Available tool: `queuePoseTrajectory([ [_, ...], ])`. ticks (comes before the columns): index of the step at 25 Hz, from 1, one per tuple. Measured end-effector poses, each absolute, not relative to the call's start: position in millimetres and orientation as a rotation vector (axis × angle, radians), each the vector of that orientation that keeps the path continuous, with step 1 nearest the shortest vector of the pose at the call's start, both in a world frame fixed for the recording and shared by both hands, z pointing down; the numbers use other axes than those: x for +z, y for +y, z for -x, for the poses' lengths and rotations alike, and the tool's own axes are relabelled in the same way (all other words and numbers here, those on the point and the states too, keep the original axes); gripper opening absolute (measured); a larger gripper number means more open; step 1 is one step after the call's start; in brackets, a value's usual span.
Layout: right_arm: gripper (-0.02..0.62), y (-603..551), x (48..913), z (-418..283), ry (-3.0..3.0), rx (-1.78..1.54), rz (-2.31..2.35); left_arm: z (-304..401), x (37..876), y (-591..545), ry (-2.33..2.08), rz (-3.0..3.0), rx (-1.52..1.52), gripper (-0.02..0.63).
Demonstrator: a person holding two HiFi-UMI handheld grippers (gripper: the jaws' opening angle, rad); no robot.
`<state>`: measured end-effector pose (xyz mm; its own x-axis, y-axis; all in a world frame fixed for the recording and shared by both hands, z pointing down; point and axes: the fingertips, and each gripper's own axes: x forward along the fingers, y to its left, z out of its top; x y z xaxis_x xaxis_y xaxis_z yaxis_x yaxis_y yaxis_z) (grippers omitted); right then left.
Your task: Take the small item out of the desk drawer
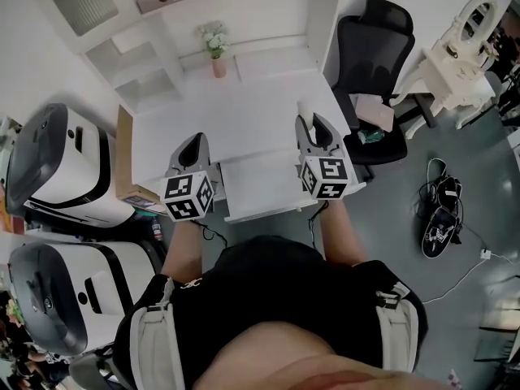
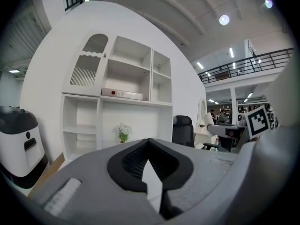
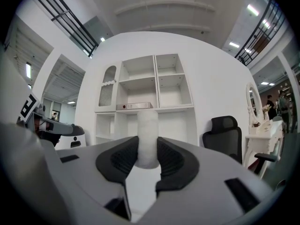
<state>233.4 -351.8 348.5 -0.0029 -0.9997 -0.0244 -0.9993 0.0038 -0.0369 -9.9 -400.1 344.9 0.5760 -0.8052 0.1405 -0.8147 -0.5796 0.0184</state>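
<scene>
Right tongs (image 3: pixel 147 150) are closed on a small white cylinder (image 3: pixel 147 134), which stands upright between the pads. They hold it over the right part of the white table (image 1: pixel 236 116), close to the pulled-out drawer (image 1: pixel 268 210). Left tongs (image 2: pixel 149 144) are closed, with nothing between them. Farther back, a pink vase (image 1: pixel 218 66) holds white flowers (image 1: pixel 214 36). One shelf compartment holds a flat binder (image 3: pixel 135 106); its label is too small to read.

Desktop (image 1: pixel 244 116) open ahead, flower vase (image 1: pixel 218 65) at its back, shelf unit (image 1: pixel 150 84) behind, office chair (image 1: pixel 366 55) at right
</scene>
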Motion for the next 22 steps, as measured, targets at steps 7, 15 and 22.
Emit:
queuePoseTrajectory([
  [7, 0.117, -350.6, 346.8, -226.2, 2.227, 0.009, 2.166, 11.7, 343.6, -397.6, -1.407, -2.716, 0.183, 0.012],
  [15, 0.117, -349.3, 347.0, -220.8, 2.244, -0.002, 2.135, 13.3, 346.7, -394.2, -1.405, -2.712, 0.199, 0.012],
  [22, 0.118, -349.4, 348.5, -217.4, 2.242, -0.03, 2.118, 18.6, 348.3, -393.5, -1.417, -2.708, 0.204, 0.012],
])
